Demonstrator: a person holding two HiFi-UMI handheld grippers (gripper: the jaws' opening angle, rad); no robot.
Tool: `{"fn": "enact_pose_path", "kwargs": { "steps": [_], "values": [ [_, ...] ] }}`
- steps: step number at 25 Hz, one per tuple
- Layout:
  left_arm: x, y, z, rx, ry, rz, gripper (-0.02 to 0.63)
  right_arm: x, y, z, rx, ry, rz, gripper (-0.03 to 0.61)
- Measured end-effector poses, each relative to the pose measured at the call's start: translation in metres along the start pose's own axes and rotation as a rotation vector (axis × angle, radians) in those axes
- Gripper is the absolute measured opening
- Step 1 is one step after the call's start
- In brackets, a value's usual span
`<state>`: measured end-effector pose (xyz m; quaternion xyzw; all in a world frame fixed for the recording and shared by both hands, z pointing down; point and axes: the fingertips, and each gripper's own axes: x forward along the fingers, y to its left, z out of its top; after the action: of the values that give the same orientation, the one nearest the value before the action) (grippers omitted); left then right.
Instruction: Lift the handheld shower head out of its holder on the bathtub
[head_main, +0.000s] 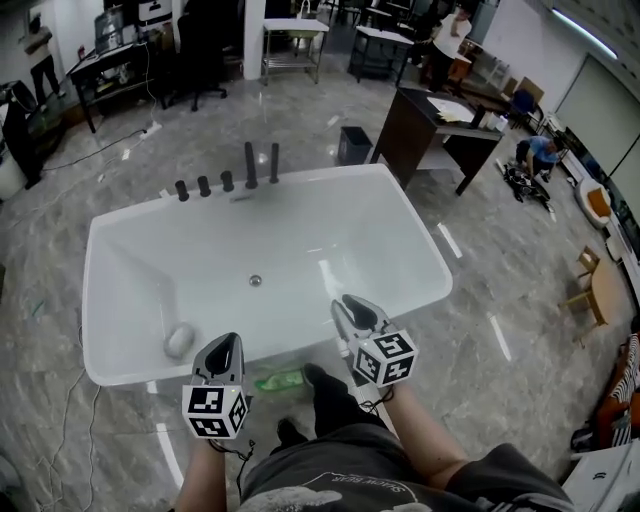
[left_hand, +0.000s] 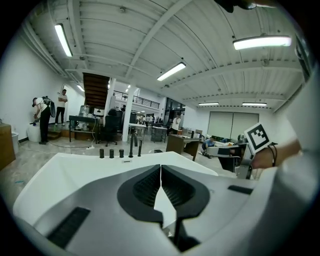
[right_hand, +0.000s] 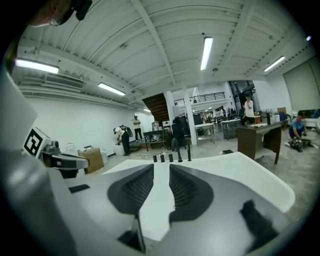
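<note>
My left hand-held gripper (head_main: 226, 342) hangs over the near rim of the bathtub (head_main: 425, 262), jaws closed tip to tip on nothing. My right hand-held gripper (head_main: 352, 305) sits beside it, a little further in. Its jaws stand partly apart, and only bare white tub shows between them. I judge the right one is held ready to make the grab and the left merely rides along.

On the floor by my shoes, against the tub's foot, lies a green thing (head_main: 280, 380) that I cannot identify. A grey rounded lump (head_main: 180, 340) rests inside the tub near my left side, and the drain (head_main: 255, 281) sits mid-basin.

The whole basin lies between me and the far rim, where three short black knobs (head_main: 204, 185) and two tall black posts stand in a row. The straight right-hand post looks to me like the handheld shower head (head_main: 274, 163), upright in its holder and untouched. The post just beside it crowds the approach. I judge I must lean well across.

Beyond stand a black bin (head_main: 353, 145) and a dark desk (head_main: 430, 130), well clear.
</note>
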<state>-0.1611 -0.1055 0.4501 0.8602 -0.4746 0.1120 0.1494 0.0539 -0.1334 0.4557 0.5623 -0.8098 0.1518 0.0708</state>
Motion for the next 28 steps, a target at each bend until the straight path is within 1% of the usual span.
{"fn": "enact_pose_path", "kwargs": {
  "steps": [2, 4, 8, 12, 15, 18, 19, 21, 22, 25, 28],
  "values": [
    [0.008, 0.009, 0.001, -0.011, 0.002, 0.021, 0.015, 0.023, -0.006, 0.005, -0.014, 0.003, 0.012, 0.104],
    [0.021, 0.017, 0.005, -0.019, 0.007, 0.041, 0.015, 0.049, -0.017, 0.012, -0.009, 0.000, 0.022, 0.087],
    [0.061, 0.032, 0.019, -0.016, 0.020, 0.089, 0.015, 0.105, -0.052, 0.023, -0.010, 0.028, 0.039, 0.058],
    [0.120, 0.049, 0.030, -0.038, 0.052, 0.142, 0.015, 0.167, -0.106, 0.030, 0.016, 0.065, 0.027, 0.052],
    [0.171, 0.062, 0.039, -0.045, 0.071, 0.175, 0.015, 0.222, -0.146, 0.034, 0.022, 0.085, 0.054, 0.054],
    [0.221, 0.077, 0.046, -0.057, 0.072, 0.218, 0.015, 0.286, -0.182, 0.026, 0.019, 0.144, 0.082, 0.055],
    [0.237, 0.083, 0.048, -0.058, 0.074, 0.234, 0.015, 0.310, -0.194, 0.023, 0.020, 0.165, 0.086, 0.067],
    [0.266, 0.098, 0.053, -0.062, 0.077, 0.267, 0.015, 0.360, -0.215, 0.016, 0.024, 0.200, 0.087, 0.151],
    [0.280, 0.107, 0.055, -0.067, 0.078, 0.282, 0.015, 0.386, -0.225, 0.013, 0.025, 0.214, 0.086, 0.164],
    [0.318, 0.131, 0.055, -0.089, 0.081, 0.315, 0.015, 0.463, -0.248, 0.003, 0.019, 0.232, 0.085, 0.173],
    [0.352, 0.153, 0.052, -0.107, 0.085, 0.332, 0.015, 0.532, -0.260, 0.003, 0.004, 0.204, 0.089, 0.172]
  ]
}}
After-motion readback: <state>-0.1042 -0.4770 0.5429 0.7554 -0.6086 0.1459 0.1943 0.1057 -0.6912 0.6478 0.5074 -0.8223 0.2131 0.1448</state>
